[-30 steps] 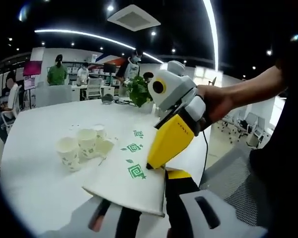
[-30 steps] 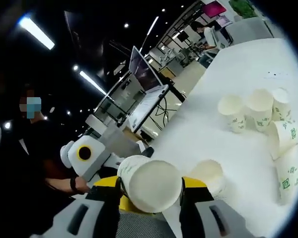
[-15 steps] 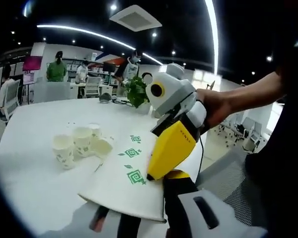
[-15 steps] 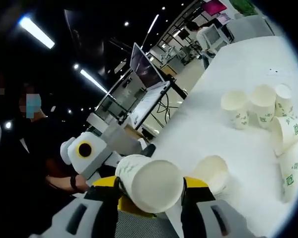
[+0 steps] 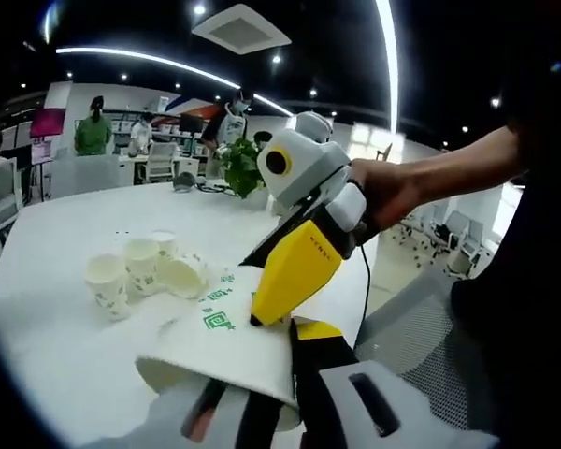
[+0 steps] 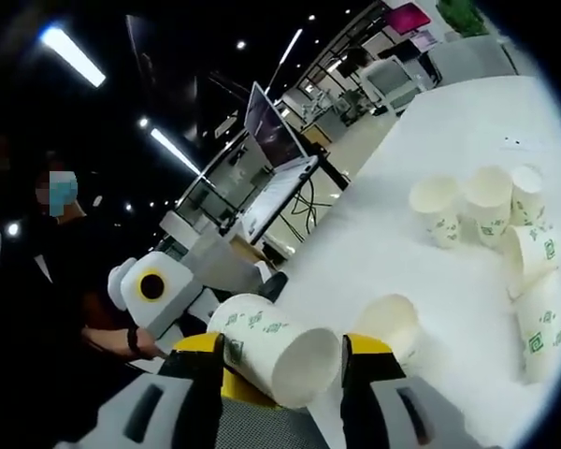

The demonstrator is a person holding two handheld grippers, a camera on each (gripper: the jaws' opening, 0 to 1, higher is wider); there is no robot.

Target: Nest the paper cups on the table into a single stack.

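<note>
Left gripper view: the left claw [image 5: 262,412] at the bottom of the frame is clamped on a paper cup [image 5: 220,341] lying on its side, green pattern facing up. The right claw [image 5: 285,281], yellow, comes in from the right, held by a hand [image 5: 385,192], tip right at that cup. A cluster of cups [image 5: 140,271] sits at middle left on the white surface [image 5: 47,243].

Right gripper view: the right claw [image 6: 285,388] at the bottom grips a tilted cup [image 6: 276,348], open mouth toward the lower right. Another cup [image 6: 390,323] sits just past its right jaw. About 5 more cups [image 6: 491,234] are grouped at the right on the surface [image 6: 402,253].
</note>
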